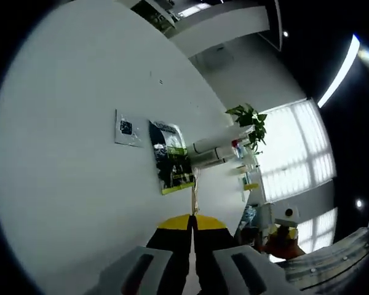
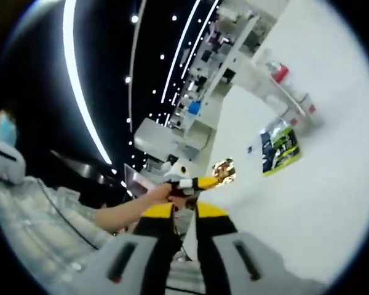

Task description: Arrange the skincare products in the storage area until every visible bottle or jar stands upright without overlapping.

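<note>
Looking along my left gripper [image 1: 192, 224], I see its yellow-tipped jaws pressed together on nothing. Beyond them a dark poster [image 1: 170, 157] with a green strip hangs on the white wall [image 1: 67, 153]; its print is too small to read. Just past it, skincare bottles [image 1: 218, 150] stand on a shelf well apart from the jaws. My right gripper [image 2: 183, 212] is likewise closed and empty; a hand [image 2: 163, 193] ahead of it holds a gold-tipped tool [image 2: 206, 178].

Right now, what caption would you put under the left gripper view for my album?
Shut hand-held gripper points at a white wall with a poster, a shelf and a plant.
</note>
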